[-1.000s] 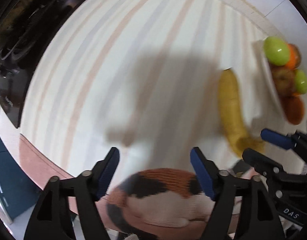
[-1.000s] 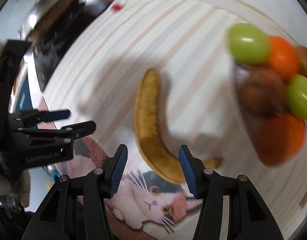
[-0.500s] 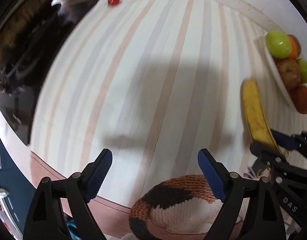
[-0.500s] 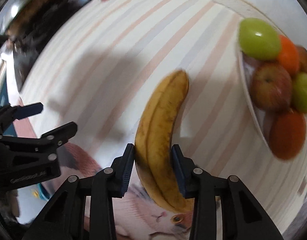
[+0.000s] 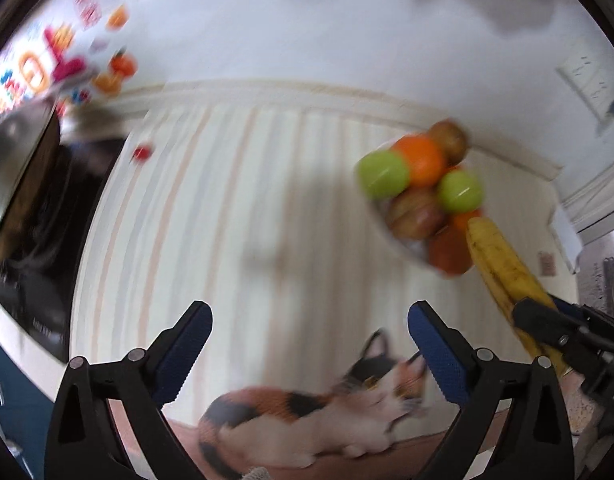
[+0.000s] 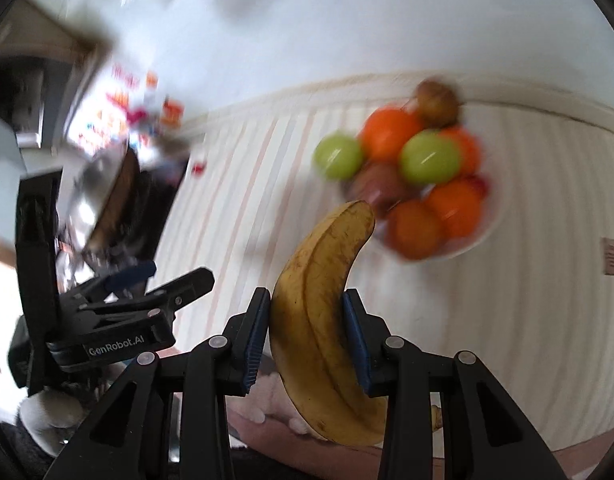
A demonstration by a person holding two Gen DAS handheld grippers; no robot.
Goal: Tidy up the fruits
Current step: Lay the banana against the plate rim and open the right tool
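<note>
My right gripper (image 6: 307,320) is shut on a spotted yellow banana (image 6: 323,300) and holds it lifted above the striped cloth, its tip near the white fruit bowl (image 6: 473,240). The bowl holds oranges, green apples and reddish apples. In the left wrist view the banana (image 5: 503,264) shows at the right beside the bowl (image 5: 403,246), held in the right gripper (image 5: 547,320). My left gripper (image 5: 307,344) is open and empty above the cloth. It shows at the left in the right wrist view (image 6: 163,284).
A small red fruit (image 5: 142,153) lies far back left on the striped cloth (image 5: 235,220). A dark stove with a pot (image 5: 23,184) stands at the left. A cat picture mat (image 5: 307,416) lies at the near edge. A wall runs behind.
My right gripper has closed on the banana and lifted it off the cloth toward the bowl. Both views have tilted up, and the left gripper stays open.
</note>
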